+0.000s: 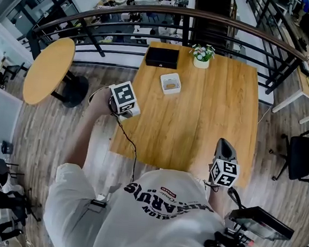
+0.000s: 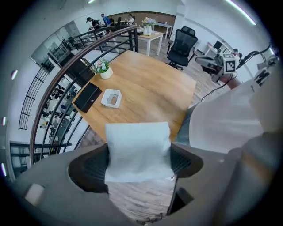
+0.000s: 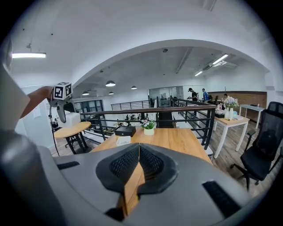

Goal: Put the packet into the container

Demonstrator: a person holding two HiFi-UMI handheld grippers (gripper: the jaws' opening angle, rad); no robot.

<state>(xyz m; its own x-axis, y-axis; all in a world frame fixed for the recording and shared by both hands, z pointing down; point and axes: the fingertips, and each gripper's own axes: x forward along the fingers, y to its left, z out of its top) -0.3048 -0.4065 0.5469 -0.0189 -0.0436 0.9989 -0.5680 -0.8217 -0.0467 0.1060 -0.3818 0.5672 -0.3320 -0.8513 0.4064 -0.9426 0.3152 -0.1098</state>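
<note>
Pinching the packet (image 2: 138,148) with the left gripper (image 2: 139,164): fingers (image 2: 90,167) wide apart, one pad pressed on each side edge. Held up in the air, over the left edge of the table (image 1: 208,125), to the near left of the container (image 1: 170,83) and apart from it. Flat face of the packet toward the gripper's camera, free end out beyond the fingertips, directed down at the floor and the table edge. Almost as wide as long in this view, so no clear long axis to tell; width lying across, from finger to finger.

On the table, in the far left part only: the white container, open on top, with something brownish inside; behind it a black box (image 1: 162,57); to the right of the box a flower pot (image 1: 202,54). Near part and right part bare wood, with much room. Just behind the far edge a dark railing (image 1: 180,10). To the far left a round table (image 1: 47,69), well apart.

Right gripper (image 3: 138,148) at the near right corner of the table: fingers pressed together, nothing between them, directed to the far side.
</note>
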